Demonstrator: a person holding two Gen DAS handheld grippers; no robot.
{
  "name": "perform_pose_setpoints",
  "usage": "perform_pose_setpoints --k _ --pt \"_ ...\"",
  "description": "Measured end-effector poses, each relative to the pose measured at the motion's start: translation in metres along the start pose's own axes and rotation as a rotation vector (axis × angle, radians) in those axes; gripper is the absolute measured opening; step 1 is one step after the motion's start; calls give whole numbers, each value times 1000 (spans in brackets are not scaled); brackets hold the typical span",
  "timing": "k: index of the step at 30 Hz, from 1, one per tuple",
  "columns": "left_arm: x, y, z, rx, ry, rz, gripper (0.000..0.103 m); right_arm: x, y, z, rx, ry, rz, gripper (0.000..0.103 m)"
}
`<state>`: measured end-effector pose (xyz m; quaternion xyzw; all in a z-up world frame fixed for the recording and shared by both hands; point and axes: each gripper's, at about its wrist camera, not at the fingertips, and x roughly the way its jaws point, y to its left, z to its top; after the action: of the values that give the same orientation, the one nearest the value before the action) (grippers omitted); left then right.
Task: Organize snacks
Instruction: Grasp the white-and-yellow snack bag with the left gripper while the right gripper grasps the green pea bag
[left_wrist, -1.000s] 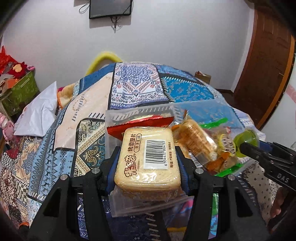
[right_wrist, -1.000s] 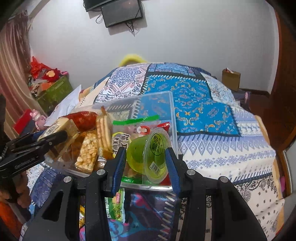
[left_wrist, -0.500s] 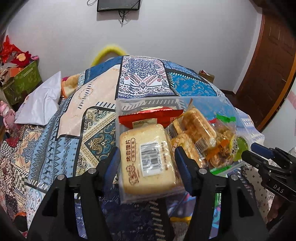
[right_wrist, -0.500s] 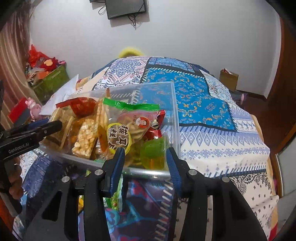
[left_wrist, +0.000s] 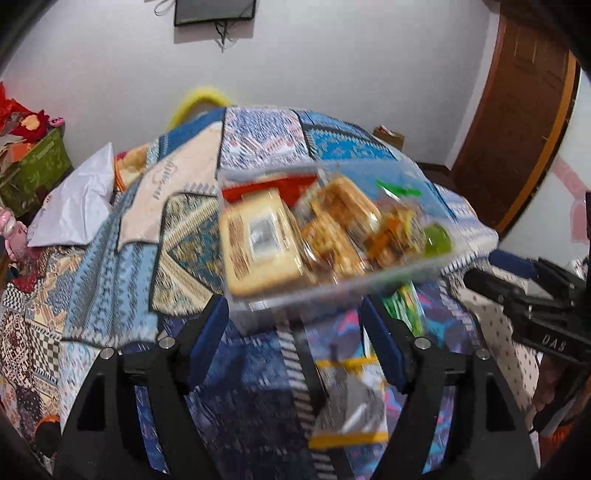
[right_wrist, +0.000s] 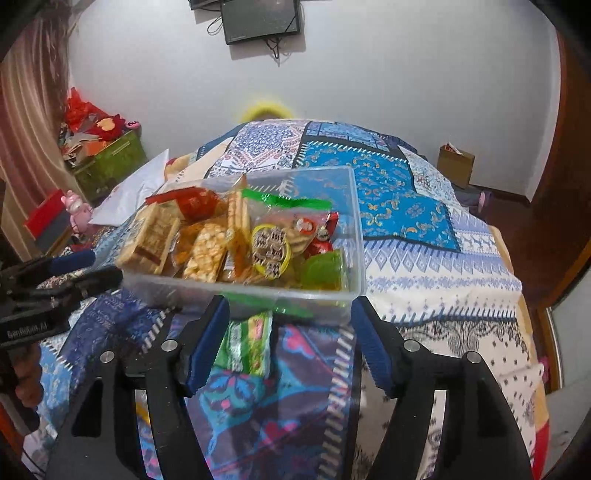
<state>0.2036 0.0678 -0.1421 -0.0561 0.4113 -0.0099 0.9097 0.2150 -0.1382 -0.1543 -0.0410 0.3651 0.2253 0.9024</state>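
Your left gripper (left_wrist: 293, 314) is opening its jaws and nothing is between them; it is released, just in front of the clear plastic box (right_wrist: 343, 229). Your right gripper (right_wrist: 290, 317) is also opening and holds nothing. The box stands on the patterned bedspread (right_wrist: 406, 206) and is full of snacks. The toast pack (left_wrist: 258, 243) lies at its left end and the green jelly cup (right_wrist: 325, 269) at its right end. A green snack packet (right_wrist: 247, 343) lies on the bedspread, just beside the box's near wall.
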Motion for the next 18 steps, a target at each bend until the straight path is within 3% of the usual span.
perform_pose_setpoints --k 11,18 --pt "31 -25 -52 11 185 -44 74 -5 -2 -27 31 51 21 66" --pt "51 -36 -65 -15 227 -53 74 1 -2 -39 43 91 25 66"
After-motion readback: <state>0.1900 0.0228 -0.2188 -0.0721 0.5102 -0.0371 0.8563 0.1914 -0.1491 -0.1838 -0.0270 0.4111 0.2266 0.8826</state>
